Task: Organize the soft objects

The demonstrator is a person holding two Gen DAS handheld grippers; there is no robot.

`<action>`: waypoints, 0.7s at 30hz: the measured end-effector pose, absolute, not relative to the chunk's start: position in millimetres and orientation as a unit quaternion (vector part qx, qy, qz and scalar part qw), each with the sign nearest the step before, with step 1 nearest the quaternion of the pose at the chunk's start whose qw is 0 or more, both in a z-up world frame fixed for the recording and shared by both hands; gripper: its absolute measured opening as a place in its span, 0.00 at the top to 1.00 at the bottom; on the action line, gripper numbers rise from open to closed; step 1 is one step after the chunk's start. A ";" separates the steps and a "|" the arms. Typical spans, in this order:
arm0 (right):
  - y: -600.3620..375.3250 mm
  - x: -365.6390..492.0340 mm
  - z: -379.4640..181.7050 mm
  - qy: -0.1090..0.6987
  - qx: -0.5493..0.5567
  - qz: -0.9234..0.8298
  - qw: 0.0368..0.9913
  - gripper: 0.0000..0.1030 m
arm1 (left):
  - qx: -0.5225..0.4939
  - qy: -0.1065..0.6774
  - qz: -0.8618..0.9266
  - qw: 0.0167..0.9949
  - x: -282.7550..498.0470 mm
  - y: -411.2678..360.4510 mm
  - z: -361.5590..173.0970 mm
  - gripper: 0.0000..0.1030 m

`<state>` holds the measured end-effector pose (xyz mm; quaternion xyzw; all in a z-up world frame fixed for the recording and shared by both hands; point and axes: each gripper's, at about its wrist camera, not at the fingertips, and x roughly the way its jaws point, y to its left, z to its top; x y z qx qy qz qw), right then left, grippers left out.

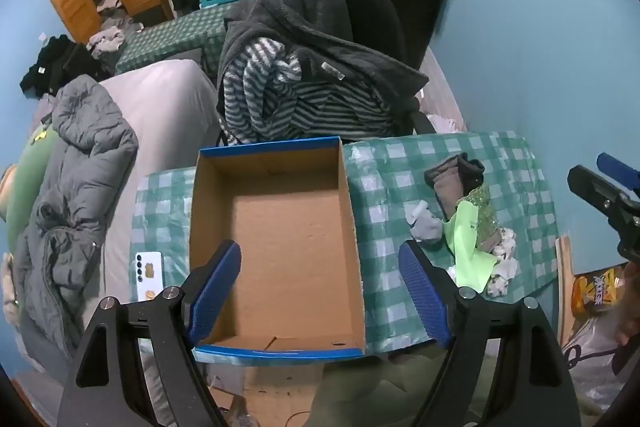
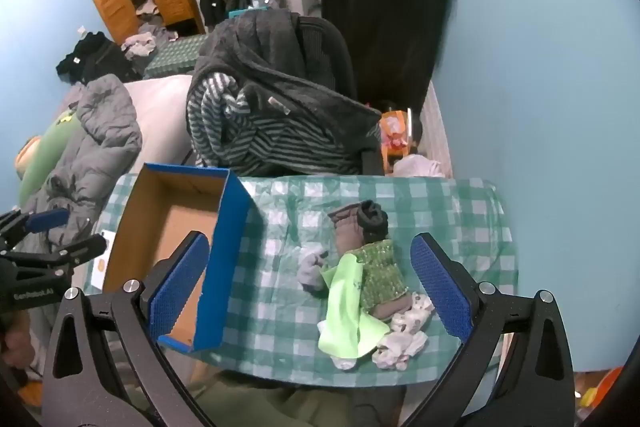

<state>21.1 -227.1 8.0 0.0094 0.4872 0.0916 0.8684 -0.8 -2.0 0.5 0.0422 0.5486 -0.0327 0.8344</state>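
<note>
**Both claws spread, box empty, soft pile untouched**

The left gripper (image 1: 320, 291) hangs over the open shoebox (image 1: 276, 239), its blue pads spread wide with nothing between them but the bare cardboard floor below. The box has blue outer walls and sits on the green-and-white checked tablecloth (image 1: 516, 163); nothing lies inside it.

The right gripper (image 2: 312, 291) is spread just as wide and pinches nothing. Its left pad stands before the near blue wall of the shoebox, its right pad at about 3 o'clock of the soft pile. Seen through that claw, the pile lies on the cloth, to the right of the box and apart from it.

In the pile, a brown sock (image 2: 348, 231) with a dark cuff lies at 12 o'clock. A green sequined piece (image 2: 380, 267) overlaps its lower end. At 9 o'clock of the sequins sits a small grey fabric item (image 2: 310, 273), possibly a sock; its shape is hard to read. A lime-green cloth (image 2: 346, 319) drapes down from the sequins toward 6 o'clock, and white patterned socks (image 2: 404, 335), bunched up, lie at 4 o'clock, touching the lime cloth.

In the left wrist view the pile sits at 3 o'clock of the box, and a white phone (image 1: 149, 275) lies at the box's 9 o'clock, just beside its wall.

Behind the table, at 12 o'clock, a chair (image 1: 372, 15) carries a dark fleece (image 1: 312, 27) and a striped garment (image 1: 276, 99).
</note>
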 end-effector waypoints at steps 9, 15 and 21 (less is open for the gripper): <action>-230.5 21.2 5.5 0.492 0.014 0.094 0.865 0.03 | 0.039 0.544 -0.032 0.838 -5.6 -5.5 0.6 0.20; -232.3 18.9 4.9 0.493 0.013 0.092 0.865 0.03 | 0.036 0.545 -0.034 0.837 -7.7 -6.6 0.3 0.20; -234.1 20.5 7.5 0.493 0.010 0.092 0.865 0.03 | 0.036 0.545 -0.035 0.837 -8.2 -4.9 0.2 0.20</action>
